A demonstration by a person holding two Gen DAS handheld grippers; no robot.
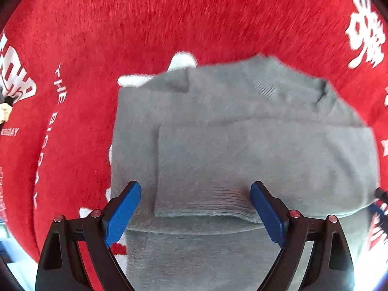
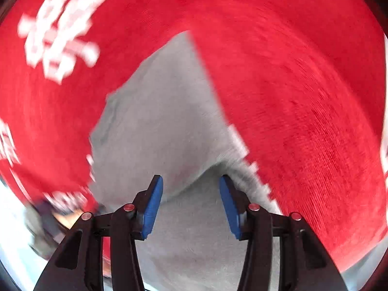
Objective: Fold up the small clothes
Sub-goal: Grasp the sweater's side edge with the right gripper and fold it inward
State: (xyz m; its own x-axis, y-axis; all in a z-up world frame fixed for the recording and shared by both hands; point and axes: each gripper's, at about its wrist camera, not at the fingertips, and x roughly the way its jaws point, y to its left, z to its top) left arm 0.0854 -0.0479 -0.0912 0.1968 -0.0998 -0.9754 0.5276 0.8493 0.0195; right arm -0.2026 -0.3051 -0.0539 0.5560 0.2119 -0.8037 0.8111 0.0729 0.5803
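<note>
A grey fuzzy knit garment (image 1: pixel 242 131) lies flat on a red cloth (image 1: pixel 145 24) with white lettering. One sleeve (image 1: pixel 206 169) is folded over its body, ribbed cuff toward me. My left gripper (image 1: pixel 196 191) is open, blue pads on either side of the cuff, holding nothing. In the blurred right wrist view the same grey garment (image 2: pixel 157 121) lies on the red cloth (image 2: pixel 303 121). My right gripper (image 2: pixel 190 181) is open just above a fold in the garment, empty.
The red cloth covers the whole work surface. A white patch (image 1: pixel 179 63) shows at the garment's far edge. A pale surface (image 2: pixel 14 218) shows past the cloth's near left edge. A hand (image 1: pixel 3 114) is at the far left.
</note>
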